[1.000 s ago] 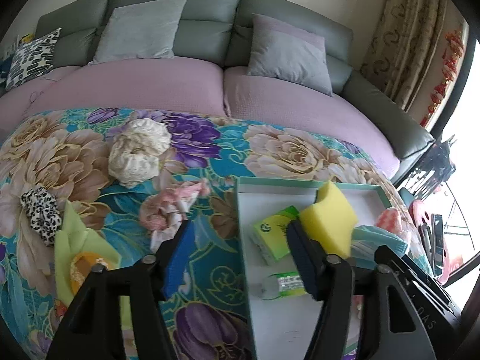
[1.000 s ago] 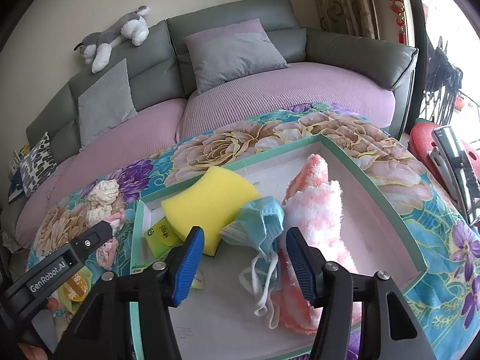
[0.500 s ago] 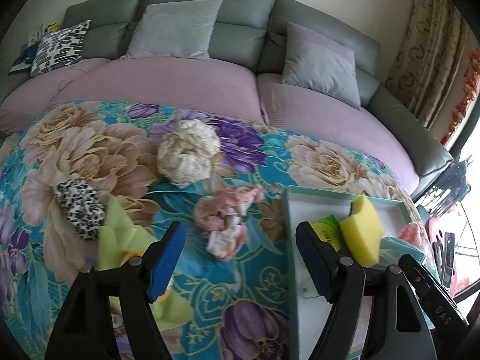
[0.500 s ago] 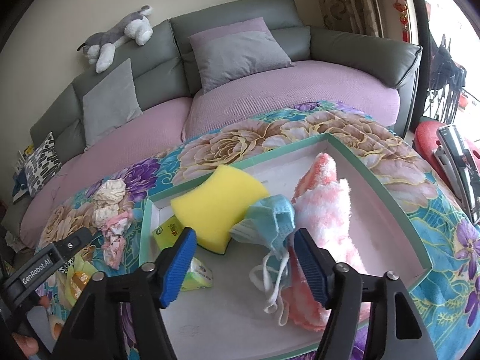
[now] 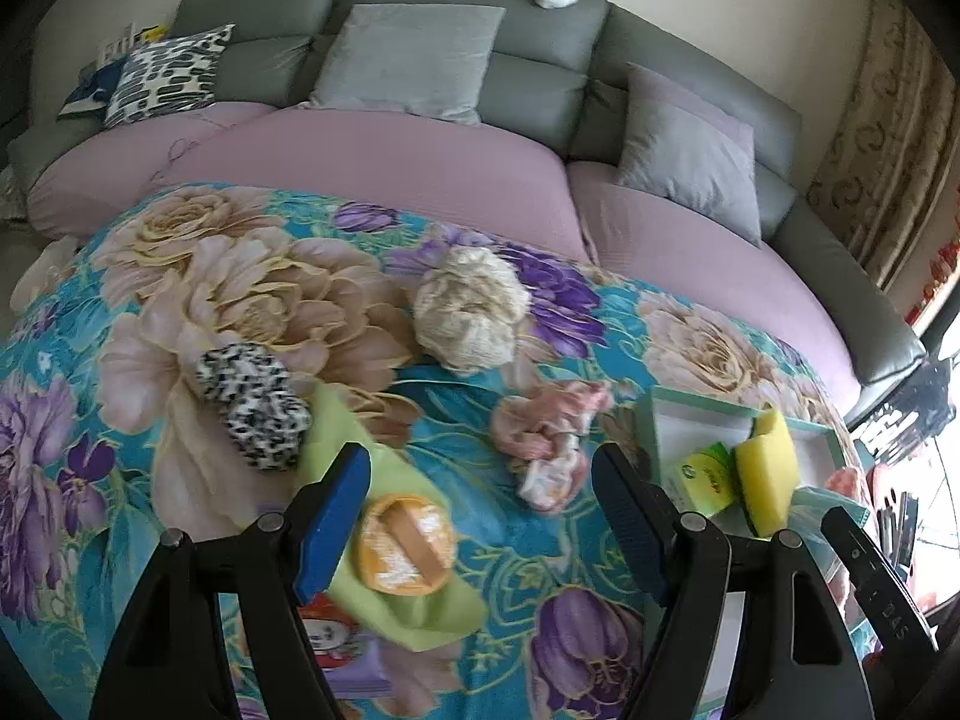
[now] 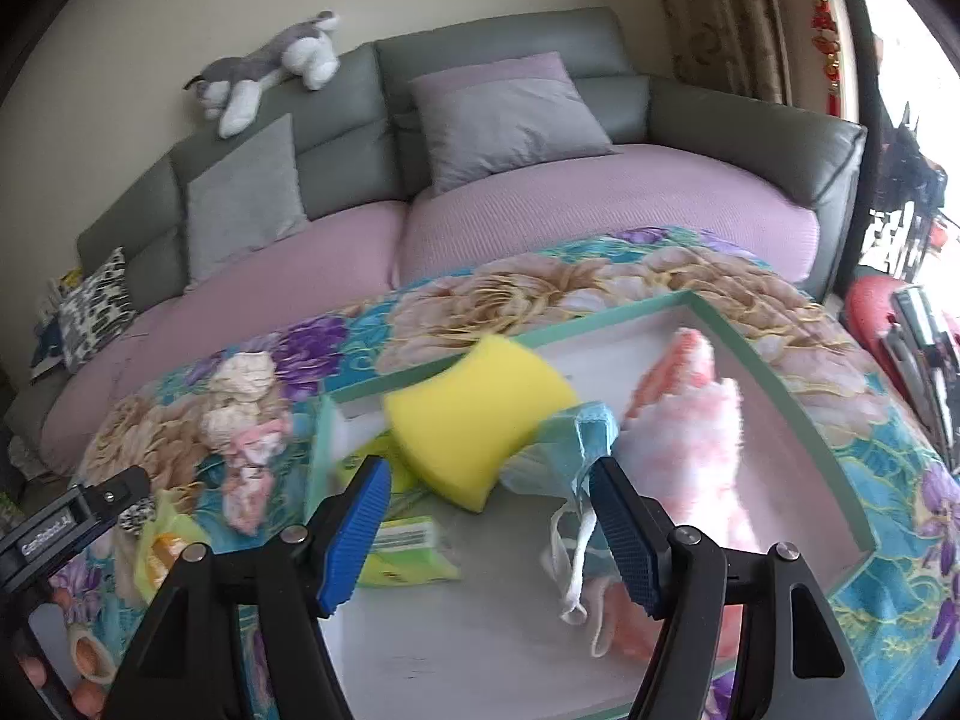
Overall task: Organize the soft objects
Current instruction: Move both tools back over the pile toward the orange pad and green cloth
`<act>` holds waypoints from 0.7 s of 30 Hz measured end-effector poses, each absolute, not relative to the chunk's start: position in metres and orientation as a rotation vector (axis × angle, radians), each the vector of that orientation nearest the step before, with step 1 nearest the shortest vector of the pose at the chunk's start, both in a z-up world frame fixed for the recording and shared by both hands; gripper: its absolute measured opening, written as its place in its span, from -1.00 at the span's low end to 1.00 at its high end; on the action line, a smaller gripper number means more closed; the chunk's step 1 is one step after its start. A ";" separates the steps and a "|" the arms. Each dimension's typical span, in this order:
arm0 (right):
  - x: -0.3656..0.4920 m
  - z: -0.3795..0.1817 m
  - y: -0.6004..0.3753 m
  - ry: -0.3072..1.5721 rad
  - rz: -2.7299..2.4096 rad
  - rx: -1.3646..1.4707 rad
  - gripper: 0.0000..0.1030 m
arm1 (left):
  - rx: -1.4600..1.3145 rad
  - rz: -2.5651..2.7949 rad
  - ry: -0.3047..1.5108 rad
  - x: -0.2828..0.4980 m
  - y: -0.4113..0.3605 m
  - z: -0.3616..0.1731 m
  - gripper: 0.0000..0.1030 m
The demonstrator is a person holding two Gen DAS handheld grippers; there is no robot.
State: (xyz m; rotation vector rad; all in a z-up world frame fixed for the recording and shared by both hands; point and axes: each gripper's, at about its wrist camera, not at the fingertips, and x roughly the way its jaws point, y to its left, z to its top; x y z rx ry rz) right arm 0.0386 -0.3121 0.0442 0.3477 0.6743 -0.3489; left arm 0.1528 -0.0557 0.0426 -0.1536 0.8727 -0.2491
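A grey sofa (image 5: pixel 540 96) with lilac seat covers is curving around the back of the room, a plush husky (image 6: pixel 270 69) lying along its top and grey cushions (image 5: pixel 408 60) leaning against it. In front of it a floral cloth (image 5: pixel 240 312) is covering the worktop. A shallow green-rimmed tray (image 6: pixel 774 372) is sitting at the cloth's right side, holding a fluffy pink towel (image 6: pixel 696 420), a yellow sponge (image 6: pixel 474 420), a blue face mask (image 6: pixel 576 450) and green tissue packs (image 6: pixel 402 552).

Loose on the cloth, left of the tray, are lying a cream scrunched fabric ball (image 5: pixel 468 318), a leopard-print scrunchie (image 5: pixel 252 414), a pink cloth bundle (image 5: pixel 546 432) and an orange puff (image 5: pixel 405 543) on a lime cloth (image 5: pixel 414 600).

The left gripper (image 5: pixel 480 534) is hovering over the puff, fingers spread wide and holding nothing. The right gripper (image 6: pixel 489 534) is hanging over the tray, its fingers having just been opening; they are standing wide, gripping nothing.
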 end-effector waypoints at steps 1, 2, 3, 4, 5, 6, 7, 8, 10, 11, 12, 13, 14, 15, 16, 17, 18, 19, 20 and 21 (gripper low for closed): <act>0.039 0.046 -0.310 0.670 -0.351 0.345 0.40 | -0.158 -0.240 0.875 0.153 -0.052 0.043 0.50; 0.039 0.048 -0.306 0.660 -0.350 0.332 0.40 | -0.161 -0.231 0.877 0.154 -0.048 0.043 0.50; 0.040 0.049 -0.303 0.656 -0.349 0.318 0.40 | -0.164 -0.221 0.879 0.154 -0.043 0.044 0.50; 0.040 0.051 -0.300 0.653 -0.348 0.305 0.40 | -0.164 -0.208 0.879 0.154 -0.038 0.045 0.50; 0.041 0.052 -0.296 0.653 -0.341 0.292 0.40 | -0.163 -0.196 0.877 0.154 -0.033 0.046 0.50; 0.043 0.053 -0.292 0.654 -0.329 0.282 0.40 | -0.160 -0.180 0.873 0.154 -0.028 0.048 0.50; 0.044 0.054 -0.288 0.654 -0.319 0.277 0.40 | -0.159 -0.162 0.869 0.154 -0.021 0.050 0.50; 0.044 0.055 -0.284 0.652 -0.311 0.272 0.40 | -0.161 -0.150 0.867 0.154 -0.017 0.050 0.50; 0.047 0.058 -0.274 0.646 -0.280 0.255 0.41 | -0.179 -0.131 0.866 0.154 -0.003 0.052 0.50; 0.049 0.059 -0.267 0.643 -0.260 0.243 0.42 | -0.189 -0.124 0.867 0.155 0.003 0.052 0.50; 0.052 0.060 -0.260 0.643 -0.239 0.232 0.44 | -0.203 -0.113 0.868 0.155 0.012 0.053 0.50; 0.053 0.060 -0.254 0.644 -0.221 0.225 0.45 | -0.212 -0.102 0.869 0.155 0.018 0.052 0.50; 0.055 0.061 -0.246 0.644 -0.200 0.218 0.45 | -0.220 -0.093 0.869 0.155 0.023 0.052 0.50; 0.058 0.060 -0.238 0.648 -0.178 0.213 0.45 | -0.234 -0.078 0.870 0.155 0.031 0.051 0.50; 0.060 0.060 -0.232 0.654 -0.156 0.209 0.45 | -0.241 -0.071 0.872 0.155 0.036 0.050 0.50; 0.064 0.058 -0.223 0.664 -0.130 0.205 0.45 | -0.247 -0.066 0.875 0.153 0.040 0.048 0.50; 0.066 0.056 -0.217 0.672 -0.111 0.200 0.45 | -0.245 -0.062 0.887 0.153 0.046 0.045 0.50; 0.068 0.053 -0.209 0.682 -0.093 0.193 0.45 | -0.242 -0.054 0.900 0.153 0.049 0.042 0.50; 0.071 0.051 -0.202 0.692 -0.081 0.185 0.45 | -0.243 -0.043 0.910 0.154 0.053 0.039 0.50; 0.074 0.048 -0.195 0.702 -0.067 0.177 0.45 | -0.250 -0.030 0.921 0.155 0.058 0.035 0.50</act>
